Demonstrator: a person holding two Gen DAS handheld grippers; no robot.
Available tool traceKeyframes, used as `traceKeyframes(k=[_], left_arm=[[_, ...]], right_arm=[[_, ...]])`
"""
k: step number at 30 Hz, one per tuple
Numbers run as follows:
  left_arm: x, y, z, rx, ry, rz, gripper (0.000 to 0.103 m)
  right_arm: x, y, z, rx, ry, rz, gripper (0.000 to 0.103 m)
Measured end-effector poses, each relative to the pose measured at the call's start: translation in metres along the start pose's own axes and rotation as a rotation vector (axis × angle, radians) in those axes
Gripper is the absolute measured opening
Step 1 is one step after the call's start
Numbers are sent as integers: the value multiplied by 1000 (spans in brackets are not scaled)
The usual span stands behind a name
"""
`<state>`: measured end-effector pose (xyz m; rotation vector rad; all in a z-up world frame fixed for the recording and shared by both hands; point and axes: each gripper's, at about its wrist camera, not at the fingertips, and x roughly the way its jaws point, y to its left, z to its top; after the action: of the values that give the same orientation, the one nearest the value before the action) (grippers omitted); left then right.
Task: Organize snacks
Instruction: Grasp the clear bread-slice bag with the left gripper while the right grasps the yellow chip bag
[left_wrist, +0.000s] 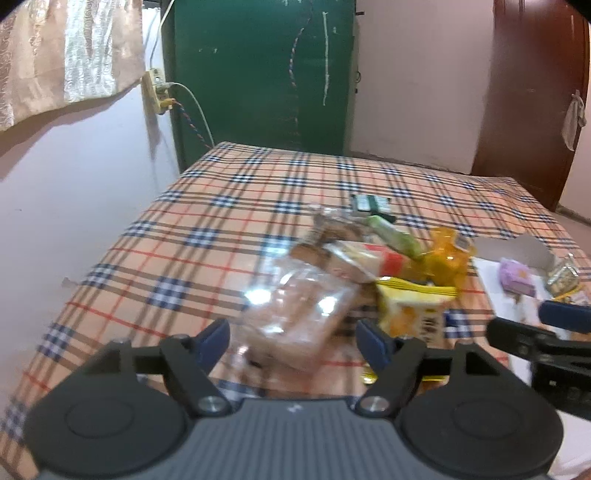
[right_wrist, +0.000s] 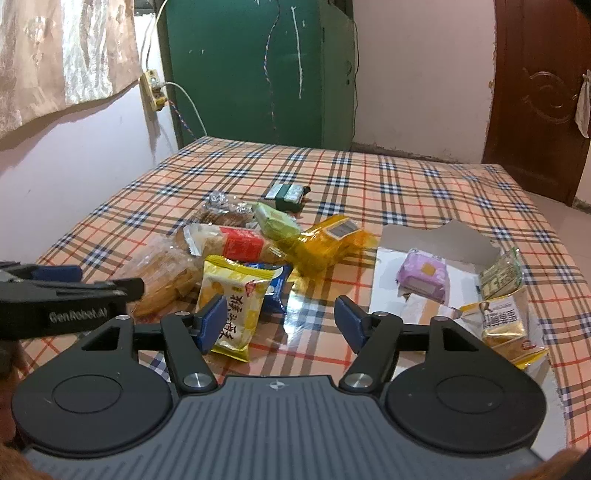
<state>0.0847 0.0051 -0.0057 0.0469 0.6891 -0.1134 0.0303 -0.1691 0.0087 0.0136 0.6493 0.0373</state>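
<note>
A heap of snack packets lies on the plaid tablecloth (right_wrist: 406, 177): a clear bag of biscuits (left_wrist: 299, 314) (right_wrist: 166, 273), a yellow packet (right_wrist: 236, 302) (left_wrist: 410, 310), a red and white packet (right_wrist: 236, 242), a green packet (right_wrist: 277, 219), an orange bag (right_wrist: 328, 243). A white cardboard box (right_wrist: 424, 236) at the right holds a purple packet (right_wrist: 423, 275) and a gold packet (right_wrist: 502, 325). My left gripper (left_wrist: 293, 339) is open just before the clear bag. My right gripper (right_wrist: 280, 317) is open and empty, beside the yellow packet.
A small green and white box (right_wrist: 288, 194) lies behind the heap. A green cabinet (right_wrist: 258, 74) stands past the table's far edge, a brown door (right_wrist: 543, 96) at the right, a curtain (right_wrist: 62, 55) and wall socket (right_wrist: 153, 90) at the left.
</note>
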Motion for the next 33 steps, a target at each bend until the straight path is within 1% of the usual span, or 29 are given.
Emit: traceKeyframes(k=[2,4,6,8,10,12,14,15,17,18,19,22,26,29,31,32,33], left_arm=[[7,7,0,8,-12,5,83],[13,10,1,30,-25,0,93],[24,8,2,82,-29,-24,99],[36,4,3,151,-23,-44,101],[50,-1,2,212,-4,-42,102],[62,-4,1,234,8,-31,102],[73,-4,2,240,24,-37,101],[77,-5,2,238,28,-37,100],[85,-4,3,224,41,-66,89],[86,-3,4,214,49,-83,72],[87,-3,3,206,55,-85,69],[84,0,2,181,36,-79,66],[72,11,2,132,28,-31,61],[66,21,3,90,23,14,60],[65,29,3,52,24,28,59],[65,31,3,38,26,38,59],[64,33,2,32,24,44,59]], right_arm=[[3,0,-2,5,9,3,82],[7,0,-4,7,18,8,83],[11,1,-7,6,28,10,84],[15,2,-8,10,38,16,85],[20,3,-10,9,50,20,87],[24,5,-11,8,59,25,89],[29,6,-12,11,68,29,91],[32,7,-12,11,73,30,92],[38,10,-12,8,83,31,93],[42,12,-13,5,88,33,95],[46,15,-13,0,93,36,96],[56,22,-11,-7,101,45,99],[71,38,-9,-24,109,54,99],[84,48,-7,-17,103,38,99],[94,53,-5,-1,106,22,96],[98,54,-5,8,108,19,93],[102,55,-4,20,110,18,87]])
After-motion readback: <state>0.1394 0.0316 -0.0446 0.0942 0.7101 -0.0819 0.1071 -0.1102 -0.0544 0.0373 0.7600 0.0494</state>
